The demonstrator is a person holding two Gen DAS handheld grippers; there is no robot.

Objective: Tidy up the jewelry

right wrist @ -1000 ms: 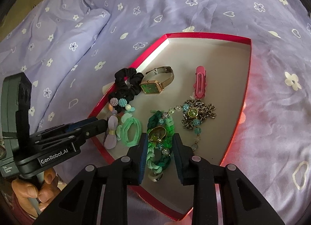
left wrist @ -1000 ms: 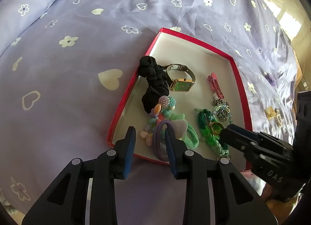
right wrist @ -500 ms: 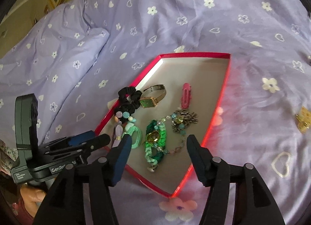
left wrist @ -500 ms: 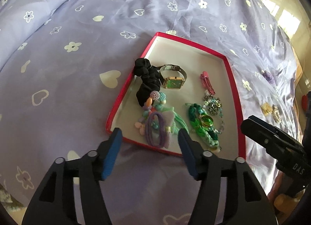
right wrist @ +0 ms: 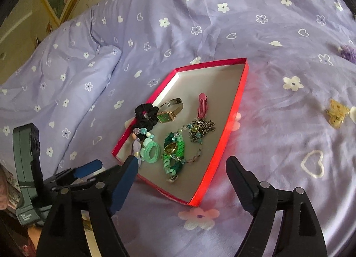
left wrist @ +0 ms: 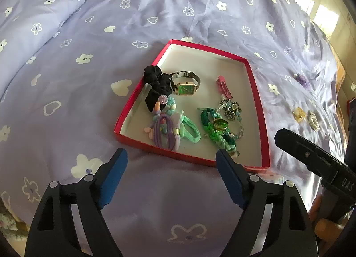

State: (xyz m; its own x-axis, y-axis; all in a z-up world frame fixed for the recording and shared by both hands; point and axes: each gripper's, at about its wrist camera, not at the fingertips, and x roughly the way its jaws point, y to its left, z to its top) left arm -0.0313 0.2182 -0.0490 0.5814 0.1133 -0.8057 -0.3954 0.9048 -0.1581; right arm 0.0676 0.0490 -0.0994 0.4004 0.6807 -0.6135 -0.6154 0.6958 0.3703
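Note:
A red tray lies on the bed. It holds a black scrunchie, a green-faced watch, a pink clip, purple and mint hair ties, a green braided bracelet with a ring and a beaded chain. My left gripper is open and empty, just in front of the tray's near edge. My right gripper is open and empty above the tray's near corner. Loose pieces lie on the bed at right: a gold piece and a purple piece.
The purple flowered bedspread fills both views, with a pillow at the left. A gold piece, a silver brooch and a purple piece lie on the bed right of the tray.
Both grippers have opened wide and pulled back and up from the tray. The hair ties and the green bracelet now lie free in the tray.

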